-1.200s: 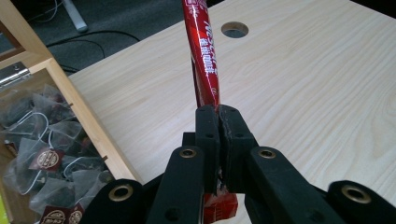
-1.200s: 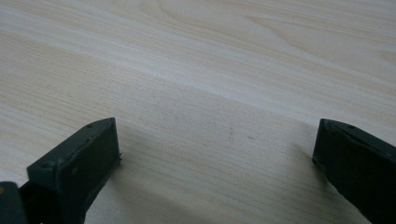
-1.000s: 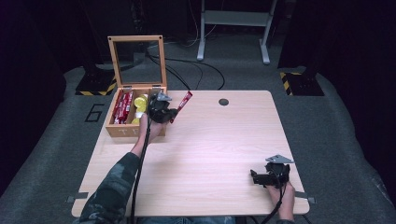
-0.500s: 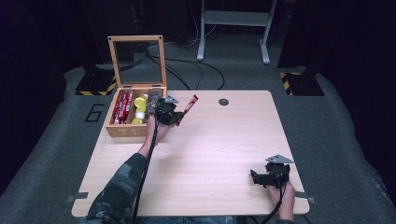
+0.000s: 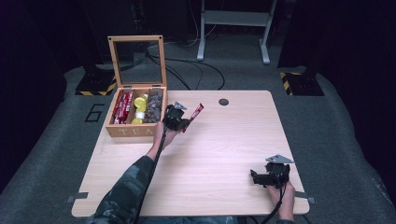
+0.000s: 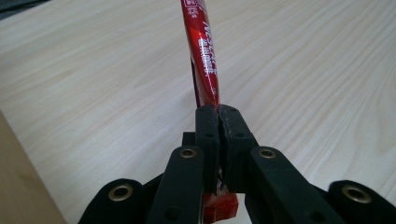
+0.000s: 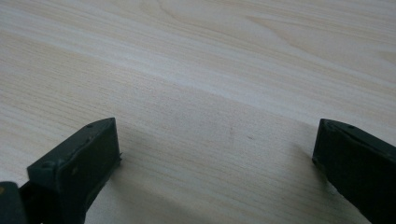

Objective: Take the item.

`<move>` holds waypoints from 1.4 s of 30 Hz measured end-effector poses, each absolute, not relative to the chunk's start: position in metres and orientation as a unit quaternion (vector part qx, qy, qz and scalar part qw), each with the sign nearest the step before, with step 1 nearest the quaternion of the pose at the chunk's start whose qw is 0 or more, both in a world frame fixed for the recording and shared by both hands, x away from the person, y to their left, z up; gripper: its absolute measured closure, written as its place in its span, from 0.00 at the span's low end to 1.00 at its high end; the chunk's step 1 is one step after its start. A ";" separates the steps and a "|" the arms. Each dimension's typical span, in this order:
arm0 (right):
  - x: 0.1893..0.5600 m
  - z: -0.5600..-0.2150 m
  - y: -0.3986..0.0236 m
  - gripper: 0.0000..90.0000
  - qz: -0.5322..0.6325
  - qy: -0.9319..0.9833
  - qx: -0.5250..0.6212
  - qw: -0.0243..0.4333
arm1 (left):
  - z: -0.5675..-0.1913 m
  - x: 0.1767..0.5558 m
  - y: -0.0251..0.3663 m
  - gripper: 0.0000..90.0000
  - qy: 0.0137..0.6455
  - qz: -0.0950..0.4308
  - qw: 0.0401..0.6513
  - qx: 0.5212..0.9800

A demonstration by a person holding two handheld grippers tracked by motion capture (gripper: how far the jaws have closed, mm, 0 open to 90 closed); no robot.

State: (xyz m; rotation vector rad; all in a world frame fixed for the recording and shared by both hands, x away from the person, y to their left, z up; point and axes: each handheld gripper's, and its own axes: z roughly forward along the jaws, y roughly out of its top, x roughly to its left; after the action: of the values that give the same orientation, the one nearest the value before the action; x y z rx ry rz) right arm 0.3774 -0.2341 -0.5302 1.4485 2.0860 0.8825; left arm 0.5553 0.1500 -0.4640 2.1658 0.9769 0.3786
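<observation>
The left gripper [image 6: 218, 116] has its jaws clamped near one end of a red stick sachet [image 6: 201, 51]: light, limp, slippery foil, best pinched mid-length. The right gripper [image 7: 215, 154] rests wide open, empty, above the bench [image 5: 210, 154].

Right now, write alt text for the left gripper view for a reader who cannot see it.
The left gripper has its two black jaws shut on a long red sachet with white lettering, which rises past the top of the frame. A short red end of the sachet sticks out below the jaws. Behind it lies the pale wooden table.
</observation>
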 end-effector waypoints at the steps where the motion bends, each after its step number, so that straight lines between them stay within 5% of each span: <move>1: 0.377 -0.530 -0.234 0.00 0.320 0.756 0.525 0.225 | -0.467 0.556 0.148 0.96 0.379 0.144 0.360 0.840; 22: 0.377 -0.530 -0.234 0.00 0.320 0.756 0.525 0.225 | -0.501 0.555 0.130 0.93 0.394 0.110 0.339 0.847; 35: 0.377 -0.530 -0.234 0.00 0.320 0.757 0.523 0.224 | -0.491 0.545 0.132 0.40 0.405 0.101 0.348 0.839; 42: 0.377 -0.530 -0.234 0.00 0.320 0.757 0.524 0.225 | -0.468 0.527 0.146 0.25 0.380 0.114 0.364 0.843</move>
State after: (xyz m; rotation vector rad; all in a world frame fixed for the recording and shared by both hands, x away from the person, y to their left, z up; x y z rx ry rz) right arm 0.3772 -0.2341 -0.5302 1.4448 2.0882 0.8828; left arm 0.5270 0.1463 -0.4679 2.1690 0.9775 0.2931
